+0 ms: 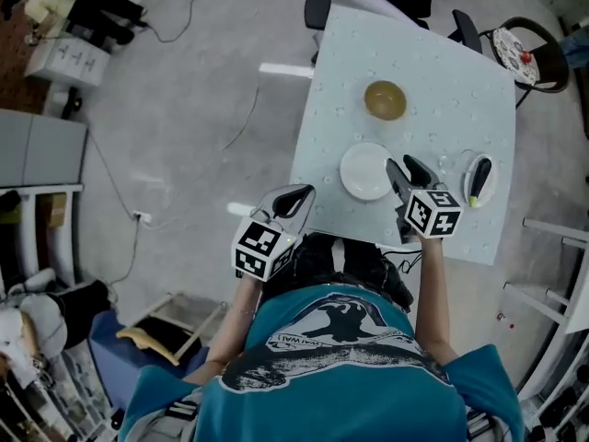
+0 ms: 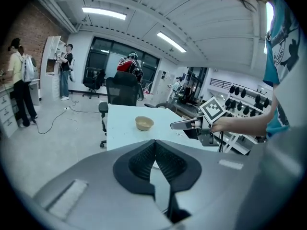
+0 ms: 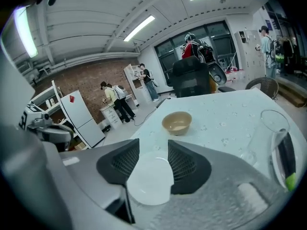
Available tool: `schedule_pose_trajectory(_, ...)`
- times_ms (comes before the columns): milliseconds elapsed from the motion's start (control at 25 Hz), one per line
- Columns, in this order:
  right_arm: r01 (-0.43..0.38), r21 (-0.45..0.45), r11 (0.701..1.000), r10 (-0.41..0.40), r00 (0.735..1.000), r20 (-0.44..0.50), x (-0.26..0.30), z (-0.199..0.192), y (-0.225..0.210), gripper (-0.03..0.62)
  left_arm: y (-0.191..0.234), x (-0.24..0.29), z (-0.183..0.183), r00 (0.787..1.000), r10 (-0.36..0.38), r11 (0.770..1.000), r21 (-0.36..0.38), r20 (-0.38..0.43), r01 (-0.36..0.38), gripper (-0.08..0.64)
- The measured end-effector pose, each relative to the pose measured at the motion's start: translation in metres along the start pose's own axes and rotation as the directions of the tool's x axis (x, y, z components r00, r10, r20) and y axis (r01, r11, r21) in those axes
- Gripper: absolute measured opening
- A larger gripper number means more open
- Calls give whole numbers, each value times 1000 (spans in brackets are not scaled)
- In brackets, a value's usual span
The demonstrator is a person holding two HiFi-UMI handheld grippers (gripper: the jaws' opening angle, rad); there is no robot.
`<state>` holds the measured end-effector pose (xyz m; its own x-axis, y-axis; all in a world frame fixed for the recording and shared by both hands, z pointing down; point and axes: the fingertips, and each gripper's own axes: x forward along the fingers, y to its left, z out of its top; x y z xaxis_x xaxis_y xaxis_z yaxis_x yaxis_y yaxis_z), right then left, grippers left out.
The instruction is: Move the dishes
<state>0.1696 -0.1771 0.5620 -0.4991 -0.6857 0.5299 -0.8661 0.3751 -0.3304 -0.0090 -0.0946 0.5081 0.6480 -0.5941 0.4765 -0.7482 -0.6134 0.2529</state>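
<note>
We find the plate [image 1: 366,171] flat on the table [image 1: 433,53], right gripper [image 1: 401,164] jaws apart beside it, left gripper [image 1: 293,198] closed empty; we judge it stiff, slick and breakable, so pinch the rim.

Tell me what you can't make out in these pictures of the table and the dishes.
- The black-and-green utensil on the glass dish: too small in the head view, cut by the edge in the right gripper view.
- The white plate: left gripper view, covered by the left claw and its own body.
- Whether the open right claw touches the white plate: unclear in the head view, where they overlap.
</note>
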Motion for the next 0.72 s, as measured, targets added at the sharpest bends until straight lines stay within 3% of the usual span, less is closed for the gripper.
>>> schedule_pose_trajectory(160,12,8,1000,-13,1000,27,-28,-11,18,189,-15,9,4,997,-82,996,41,-9,82,12)
schedule_pose_trajectory(400,67,27,997,-69,994,83,-65,-14,28,173,-37,22,10,978,-208,972,109,-18,209,12)
schedule_pose_trajectory(720,78,39,996,-82,992,101,-81,-21,35,161,-50,32,18,966,-259,955,143,-16,259,12)
